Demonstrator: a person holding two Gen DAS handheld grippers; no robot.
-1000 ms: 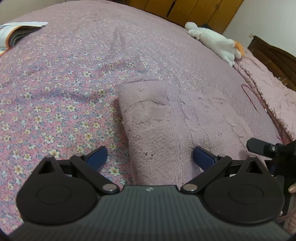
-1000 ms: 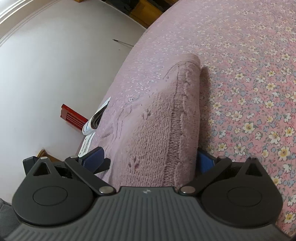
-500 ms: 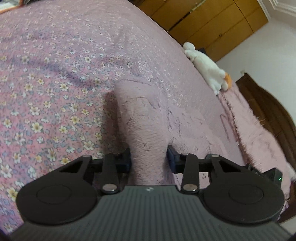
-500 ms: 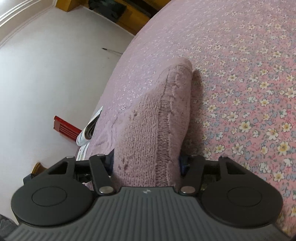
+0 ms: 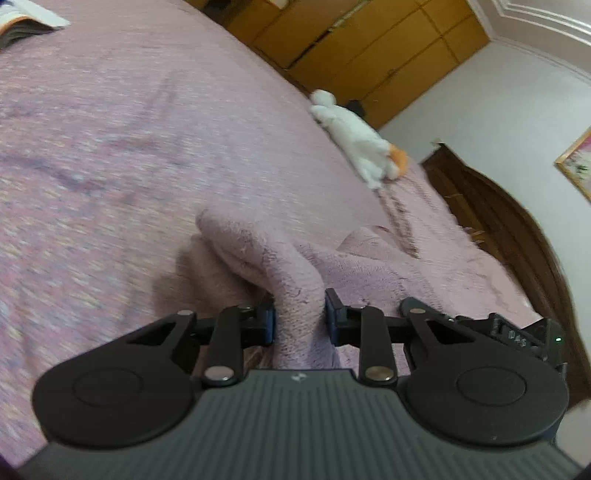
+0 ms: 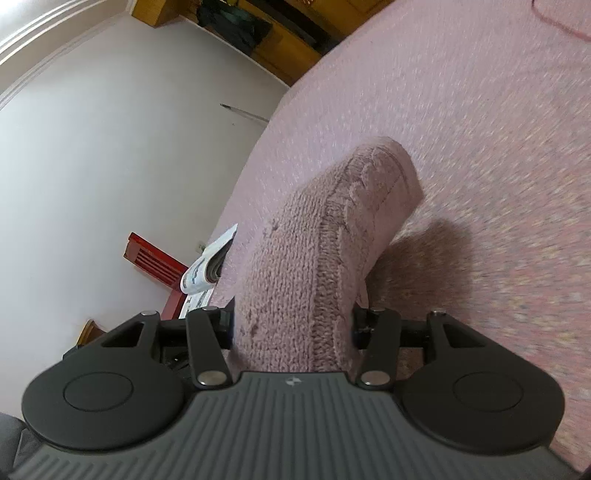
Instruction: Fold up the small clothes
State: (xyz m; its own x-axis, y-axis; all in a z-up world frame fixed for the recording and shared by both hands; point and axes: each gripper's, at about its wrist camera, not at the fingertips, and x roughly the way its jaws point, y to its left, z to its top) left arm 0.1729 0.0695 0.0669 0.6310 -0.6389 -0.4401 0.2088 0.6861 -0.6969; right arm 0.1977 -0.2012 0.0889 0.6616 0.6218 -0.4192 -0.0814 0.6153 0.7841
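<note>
Each tool grips one end of the pink knitted garment (image 6: 325, 258), jaws closing on bunched fabric: the left tool (image 5: 300, 323) clamps a narrow fold, the right tool (image 6: 291, 328) a thick seamed edge. Held this way, the near edge lifts off the bed (image 5: 110, 147), likely so it can be carried over the rest. The garment's far part lies on the bed, short of the white stuffed toy (image 5: 358, 140). Blur hides the bedspread's pattern, and the tool bodies cover the gripped edge.

The bedspread (image 5: 92, 166) is blurred in both views, so its pattern cannot be read. The magazine (image 5: 29, 18) is cut by the upper left edge. The pink knit garment (image 6: 314, 258) hides the lower fingertips of the right gripper (image 6: 291, 326).
</note>
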